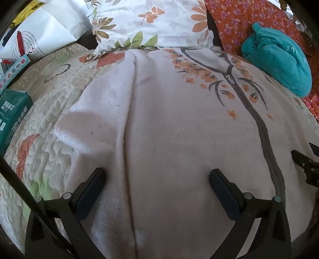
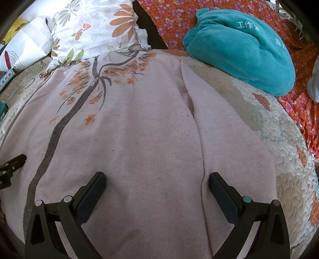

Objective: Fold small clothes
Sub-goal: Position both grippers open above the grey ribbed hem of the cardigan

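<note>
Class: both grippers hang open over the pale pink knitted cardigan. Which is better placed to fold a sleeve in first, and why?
Probably the right gripper: its finger is on the sleeve of the pale pink knitted cardigan. The left gripper hangs over the body.

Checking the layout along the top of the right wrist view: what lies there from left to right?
White bag → floral pillow → orange flowered cloth → teal bundle.

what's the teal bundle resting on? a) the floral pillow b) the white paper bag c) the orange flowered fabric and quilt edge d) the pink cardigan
c: the teal bundle sits on the orange flowered fabric at the quilt's edge, apart from the pink cardigan.
</note>
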### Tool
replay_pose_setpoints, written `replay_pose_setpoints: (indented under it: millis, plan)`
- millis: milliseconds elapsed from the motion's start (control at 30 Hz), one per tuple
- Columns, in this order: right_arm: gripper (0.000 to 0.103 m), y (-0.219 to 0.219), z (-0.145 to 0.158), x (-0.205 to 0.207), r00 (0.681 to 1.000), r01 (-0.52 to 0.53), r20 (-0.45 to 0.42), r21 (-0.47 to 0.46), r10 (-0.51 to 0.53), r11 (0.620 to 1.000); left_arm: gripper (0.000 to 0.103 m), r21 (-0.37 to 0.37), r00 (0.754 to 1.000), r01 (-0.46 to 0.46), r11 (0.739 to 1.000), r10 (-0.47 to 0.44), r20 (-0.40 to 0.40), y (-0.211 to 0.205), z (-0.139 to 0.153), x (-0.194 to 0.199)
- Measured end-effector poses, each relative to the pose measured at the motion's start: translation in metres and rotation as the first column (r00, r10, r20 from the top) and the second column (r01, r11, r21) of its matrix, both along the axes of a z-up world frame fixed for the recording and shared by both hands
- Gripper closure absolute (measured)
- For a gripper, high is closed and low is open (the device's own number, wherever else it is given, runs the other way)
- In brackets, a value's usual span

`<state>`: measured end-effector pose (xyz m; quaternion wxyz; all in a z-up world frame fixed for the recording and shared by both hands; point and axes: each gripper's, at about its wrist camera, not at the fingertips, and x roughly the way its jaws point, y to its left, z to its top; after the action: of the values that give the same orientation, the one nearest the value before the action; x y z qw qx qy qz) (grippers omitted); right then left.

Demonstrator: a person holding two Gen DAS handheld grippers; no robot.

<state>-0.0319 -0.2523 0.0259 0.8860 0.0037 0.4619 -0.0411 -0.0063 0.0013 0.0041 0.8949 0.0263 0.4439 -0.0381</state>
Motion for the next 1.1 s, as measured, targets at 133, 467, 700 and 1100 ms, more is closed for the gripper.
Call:
replay_pose_setpoints:
  millis: [133,467,700,1100]
  plan:
    - [0.0,0.0,0.001,-0.001,1.0,-0.001,0.001,0.002,0.001,1.0,0.0,0.004,1.0,0.015,1.0,-0.015,-0.014,-0.002,0.002,-0.005]
    - [0.0,-0.004,0.003,-0.001,1.0,-0.001,-0.013,0.008,0.001,1.0,0.0,0.025,0.993,0.07,0.997,-0.067,-0.1,-0.003,0.003,-0.011]
    - [0.0,-0.008,0.004,-0.002,1.0,0.017,-0.001,0.06,-0.017,0.998,0.004,0.004,0.997,0.032,0.999,-0.032,-0.069,0.002,0.021,-0.026]
    - [0.013,-0.003,0.043,-0.046,0.994,0.052,0.091,0.082,-0.06,0.995,0.004,0.017,0.998,0.019,1.0,-0.021,0.064,-0.004,0.045,-0.07]
